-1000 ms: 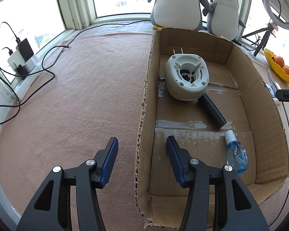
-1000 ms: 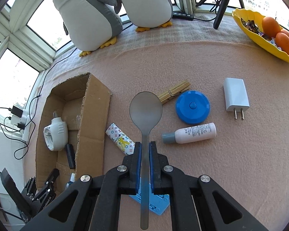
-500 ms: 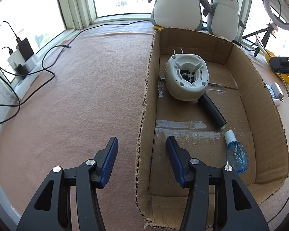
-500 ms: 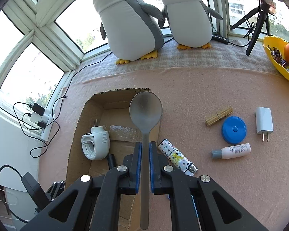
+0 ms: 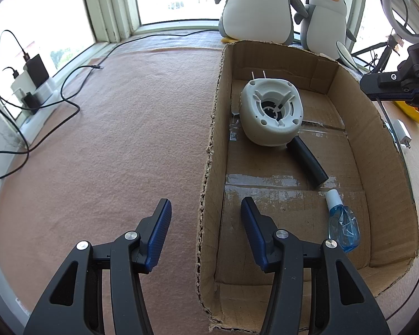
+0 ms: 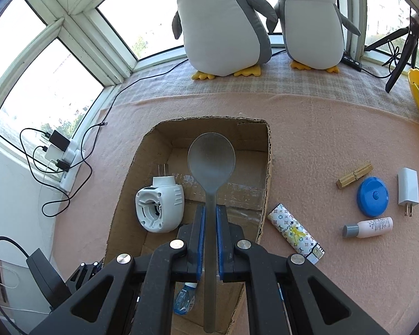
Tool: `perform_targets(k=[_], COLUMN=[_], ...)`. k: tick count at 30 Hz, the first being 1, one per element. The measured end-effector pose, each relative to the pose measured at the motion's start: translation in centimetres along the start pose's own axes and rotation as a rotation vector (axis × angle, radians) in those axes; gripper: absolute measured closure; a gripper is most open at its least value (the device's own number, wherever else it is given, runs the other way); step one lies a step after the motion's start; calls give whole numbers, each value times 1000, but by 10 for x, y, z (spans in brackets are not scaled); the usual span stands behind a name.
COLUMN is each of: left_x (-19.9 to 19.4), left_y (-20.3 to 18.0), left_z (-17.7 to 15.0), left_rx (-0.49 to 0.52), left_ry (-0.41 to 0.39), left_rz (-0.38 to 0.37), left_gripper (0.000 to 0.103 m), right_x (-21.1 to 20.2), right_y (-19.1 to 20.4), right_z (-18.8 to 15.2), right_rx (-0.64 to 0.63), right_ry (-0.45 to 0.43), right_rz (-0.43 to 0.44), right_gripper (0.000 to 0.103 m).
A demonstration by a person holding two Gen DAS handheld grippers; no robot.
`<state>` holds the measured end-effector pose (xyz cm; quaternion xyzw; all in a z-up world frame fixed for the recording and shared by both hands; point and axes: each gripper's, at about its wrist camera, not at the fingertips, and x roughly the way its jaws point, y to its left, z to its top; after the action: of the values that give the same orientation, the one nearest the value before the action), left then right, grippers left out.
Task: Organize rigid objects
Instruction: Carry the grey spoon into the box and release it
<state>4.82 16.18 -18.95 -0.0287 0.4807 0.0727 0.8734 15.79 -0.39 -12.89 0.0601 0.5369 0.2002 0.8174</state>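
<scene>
My right gripper (image 6: 209, 209) is shut on the handle of a grey metal spoon (image 6: 211, 162), whose bowl hangs over the far part of an open cardboard box (image 6: 268, 167). In the left wrist view that gripper (image 5: 399, 83) shows above the box's right wall, with the spoon's bowl (image 5: 345, 53) past the far corner. Inside the box (image 5: 357, 117) lie a white plug-in device (image 5: 271, 111), a black tube (image 5: 310, 162) and a blue spray bottle (image 5: 342, 223). My left gripper (image 5: 206, 217) is open, its fingers straddling the box's left wall without touching it.
Right of the box on the pink cloth lie a patterned case (image 6: 293, 230), a wooden clothespin (image 6: 354, 174), a blue disc (image 6: 373, 196), a white charger (image 6: 407, 187) and a small white bottle (image 6: 368, 227). Two plush penguins (image 6: 220, 22) stand behind. A power strip with cables (image 6: 64, 153) sits left.
My right gripper has carried the spoon leftward from above the loose items to above the box. It now shows larger at the right of the left wrist view. The left gripper has stayed still.
</scene>
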Motion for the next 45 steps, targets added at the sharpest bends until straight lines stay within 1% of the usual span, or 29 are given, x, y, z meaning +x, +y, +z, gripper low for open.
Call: perform_targets(k=[13,26,27,28,30,39,42,45], left_x=[0,0,0,0,0,0,0,0], left_y=[0,0,0,0,0,0,0,0], left_z=[0,0,0,0,-1,0,0,0], left_rx=[0,0,0,0,0,-1,-1,-1], left_ry=[0,-1,-1,-1,-1,-1,-1,-1], left_rz=[0,-1,-1,0,-1,-1,-1,-1], left_gripper=[51,51,51,51,51,51,51,51], right_x=[27,31,31,31,30,19,11,1], right_y=[-1,0,1,1,2,3,3,4], right_z=[-4,-6,-6,-6,-6,-6,-5,-5], right_rx=[-6,-22,-23,-23,-26,-29,-25,-28], right_ry=[47,56,58,57,48,22,10,-7], right_rz=[-49,-58,-57,-55,-54,-33,-15,0], right_gripper=[96,95,91,83,73,65,65,61])
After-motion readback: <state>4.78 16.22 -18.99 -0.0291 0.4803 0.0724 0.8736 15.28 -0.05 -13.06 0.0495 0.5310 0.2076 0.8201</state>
